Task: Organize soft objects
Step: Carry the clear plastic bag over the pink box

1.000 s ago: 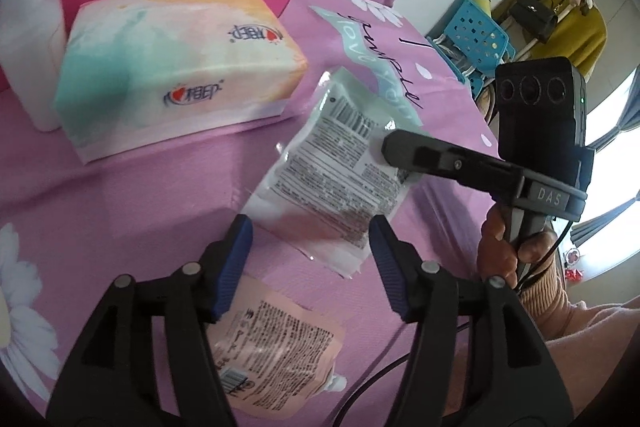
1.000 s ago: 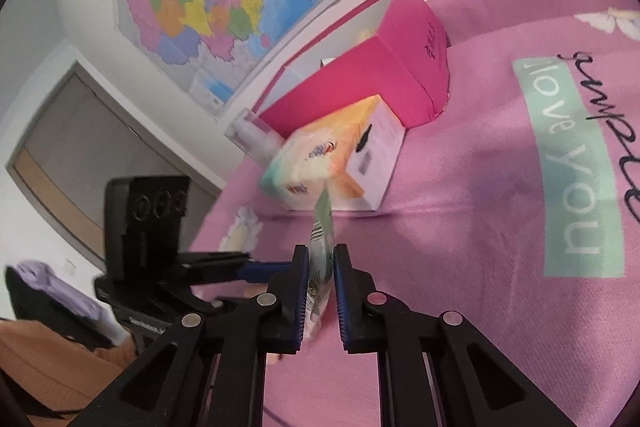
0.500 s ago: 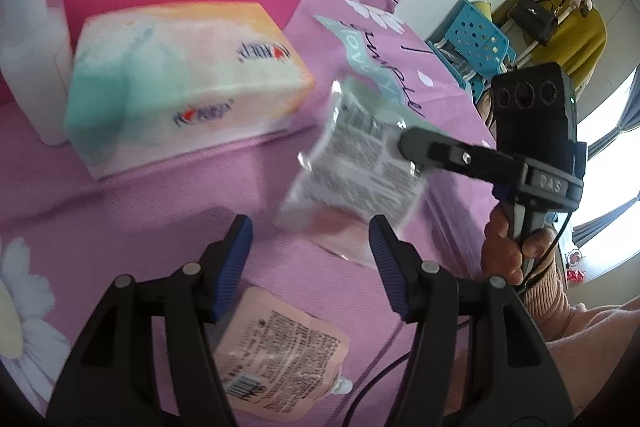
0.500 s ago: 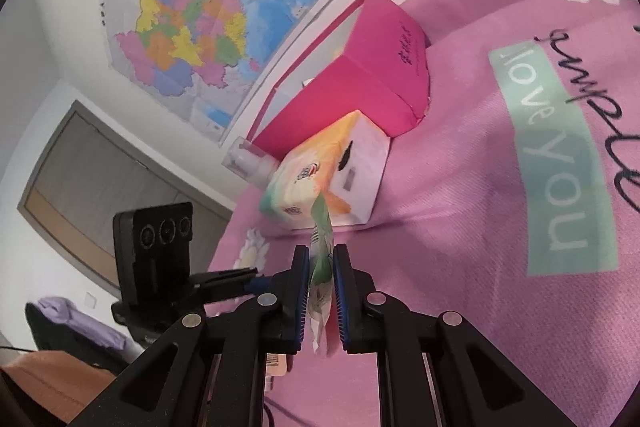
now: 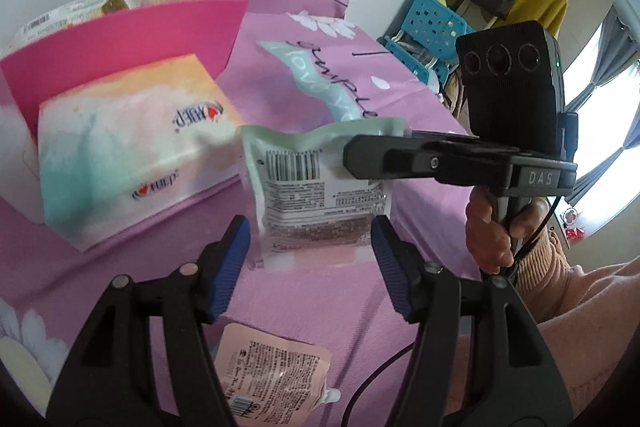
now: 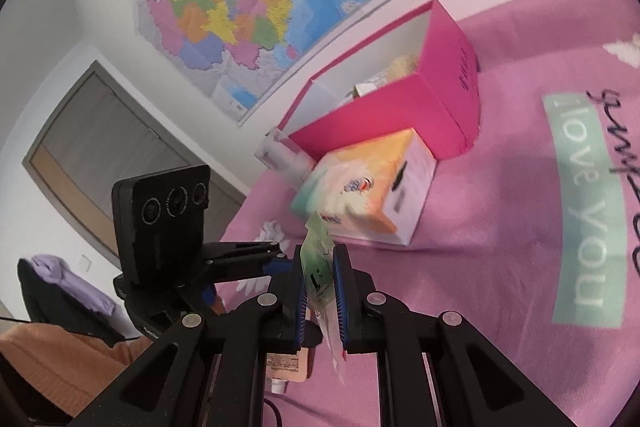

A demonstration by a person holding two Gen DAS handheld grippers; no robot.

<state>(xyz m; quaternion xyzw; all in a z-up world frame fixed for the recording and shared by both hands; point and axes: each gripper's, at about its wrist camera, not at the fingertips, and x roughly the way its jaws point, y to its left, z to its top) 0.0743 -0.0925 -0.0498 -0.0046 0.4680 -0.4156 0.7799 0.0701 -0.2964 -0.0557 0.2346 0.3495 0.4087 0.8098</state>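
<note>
My right gripper (image 6: 320, 291) is shut on a pale green pouch (image 6: 318, 267) and holds it in the air above the pink cloth. In the left wrist view the pouch (image 5: 316, 187) hangs label side toward me, pinched by the right gripper (image 5: 352, 157). My left gripper (image 5: 310, 259) is open and empty just below the pouch. A peach pouch (image 5: 272, 371) lies flat on the cloth beneath it. A pastel tissue pack (image 5: 128, 151) lies in front of the open pink box (image 5: 132, 31), which holds several soft items.
The pink cloth (image 6: 520, 347) with a green "love you" band covers the surface. A clear bottle (image 6: 280, 155) stands left of the box. A blue perforated crate (image 5: 424, 31) and hanging clothes are at the right beyond the cloth edge. A wall map is behind the box.
The right gripper has lifted the green pouch higher and swung it upright, closer to the tissue pack. The left gripper has risen too, staying open over the peach pouch.
</note>
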